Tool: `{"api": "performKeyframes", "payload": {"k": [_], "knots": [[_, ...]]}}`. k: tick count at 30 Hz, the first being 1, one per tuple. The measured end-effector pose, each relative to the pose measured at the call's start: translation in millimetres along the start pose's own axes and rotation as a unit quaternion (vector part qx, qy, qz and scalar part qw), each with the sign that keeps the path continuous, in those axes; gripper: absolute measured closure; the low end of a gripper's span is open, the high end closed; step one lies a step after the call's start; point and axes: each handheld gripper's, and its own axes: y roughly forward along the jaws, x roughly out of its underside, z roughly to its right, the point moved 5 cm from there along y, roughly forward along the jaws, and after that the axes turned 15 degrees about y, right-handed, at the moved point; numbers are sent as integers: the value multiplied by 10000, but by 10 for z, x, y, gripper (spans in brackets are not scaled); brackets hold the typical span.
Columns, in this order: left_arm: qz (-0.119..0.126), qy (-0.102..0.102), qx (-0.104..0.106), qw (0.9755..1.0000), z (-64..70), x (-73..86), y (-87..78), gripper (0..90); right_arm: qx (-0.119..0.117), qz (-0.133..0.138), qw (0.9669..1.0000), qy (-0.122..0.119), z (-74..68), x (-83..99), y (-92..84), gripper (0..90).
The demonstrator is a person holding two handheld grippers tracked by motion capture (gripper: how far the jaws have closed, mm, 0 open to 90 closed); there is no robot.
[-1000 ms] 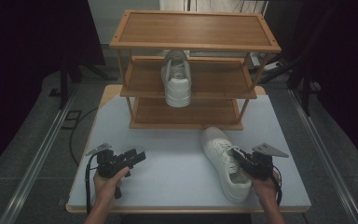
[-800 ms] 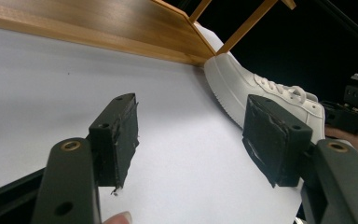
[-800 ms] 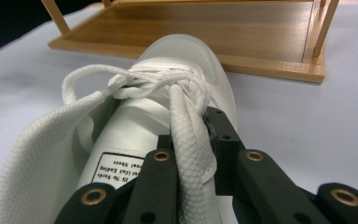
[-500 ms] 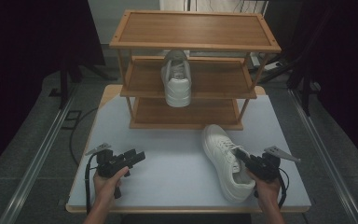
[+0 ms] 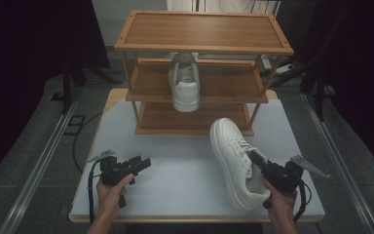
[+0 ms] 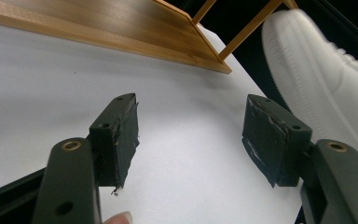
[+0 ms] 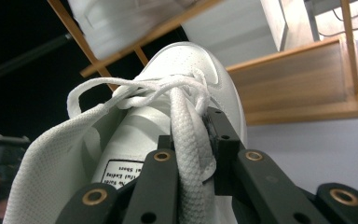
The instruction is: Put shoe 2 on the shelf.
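Observation:
A white sneaker (image 5: 233, 156) lies at the right of the white table (image 5: 185, 190), toe toward the rack. My right gripper (image 5: 254, 158) is shut on the sneaker's side wall by the laces. Its jaws have just been closing, and in the right gripper view the padded wall and a lace of the sneaker (image 7: 186, 65) are pinched in my right gripper (image 7: 191, 133). A second white sneaker (image 5: 185, 83) stands on the rack's middle shelf. My left gripper (image 5: 143, 163) rests open low over the table at the left. In its own view, my left gripper (image 6: 191, 135) has nothing between its fingers.
A three-tier wooden shoe rack (image 5: 204, 29) stands at the back of the table, with its bottom shelf (image 6: 98, 18) close ahead of the left gripper. The held sneaker (image 6: 326, 79) is to that gripper's right. Dark floor surrounds the table.
The right gripper has closed on the sneaker's side and risen slightly with it. The left hand has stayed where it was.

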Motion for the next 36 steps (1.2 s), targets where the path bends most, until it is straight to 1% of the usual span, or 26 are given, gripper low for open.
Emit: {"api": "performKeyframes", "payload": {"k": [2,6,7,12,15,18,20,21,27,33,36], "knots": [[10,-8,7,10000,1,-3,-3,361,-73,91,9999,23,-66,-20,-17,824],[25,-47,-1,10000,-4,-3,-9,362,-165,248,9996,-28,-185,-66,-68,824],[23,-39,8,10000,-4,-4,-10,362,-200,292,9994,-1,-214,-80,-79,824],[69,-30,14,10000,10,-31,-21,361,-399,403,9984,92,-342,-153,-132,824],[98,-32,14,9999,6,-42,-36,362,-495,479,9976,59,-422,-210,-146,824],[117,11,-1,9999,-7,-51,-57,362,-595,589,9964,116,-486,-271,-146,824],[130,-5,-5,9999,-7,-56,-67,362,-655,641,9956,208,-516,-311,-132,824],[132,-3,-3,9999,-10,-56,-71,362,-658,658,9954,245,-532,-329,-122,824],[131,-7,13,9999,-10,-44,-55,362,-624,775,9949,159,-642,-485,-40,824],[102,2,16,9999,-1,-43,-53,362,-481,893,9948,104,-729,-663,74,823],[100,-10,23,9999,-7,-41,-53,362,-453,947,9944,88,-768,-744,127,823]]}}
